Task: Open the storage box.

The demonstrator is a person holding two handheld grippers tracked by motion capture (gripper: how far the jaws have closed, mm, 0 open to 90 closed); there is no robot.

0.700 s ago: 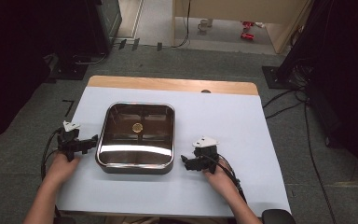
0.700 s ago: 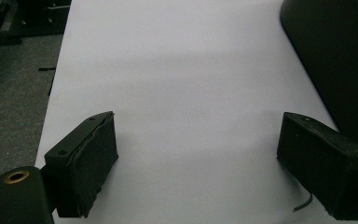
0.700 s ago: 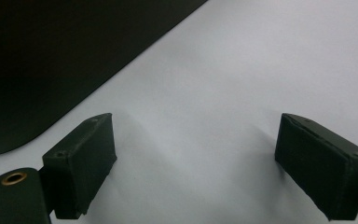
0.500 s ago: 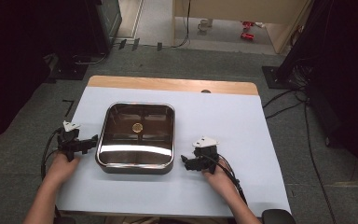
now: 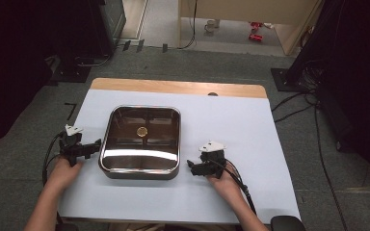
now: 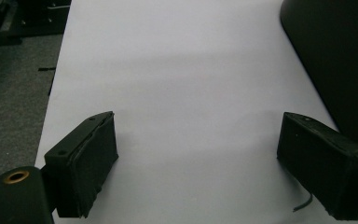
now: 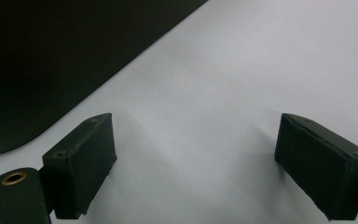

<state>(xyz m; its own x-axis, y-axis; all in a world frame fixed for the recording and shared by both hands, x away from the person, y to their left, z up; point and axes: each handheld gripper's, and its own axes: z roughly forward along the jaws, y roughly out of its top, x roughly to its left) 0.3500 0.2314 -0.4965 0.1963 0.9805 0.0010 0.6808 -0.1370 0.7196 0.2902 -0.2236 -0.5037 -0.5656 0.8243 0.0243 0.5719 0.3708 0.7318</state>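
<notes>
1. We see a square metal sink basin [image 5: 141, 140] with a brass drain [image 5: 141, 131] sitting on a white table cover [image 5: 231, 120], left of centre.
2. Our left gripper [image 5: 92, 147] rests just beside the basin's left wall, jaws wide apart and holding nothing.
3. Our right gripper [image 5: 192, 167] sits near the basin's front right corner, jaws likewise spread and empty.
4. Beyond the table lie grey carpet [image 5: 24, 144], black cables [image 5: 294, 103] and red items [image 5: 256, 32] on the far floor.
5. We can read no writing anywhere.
</notes>
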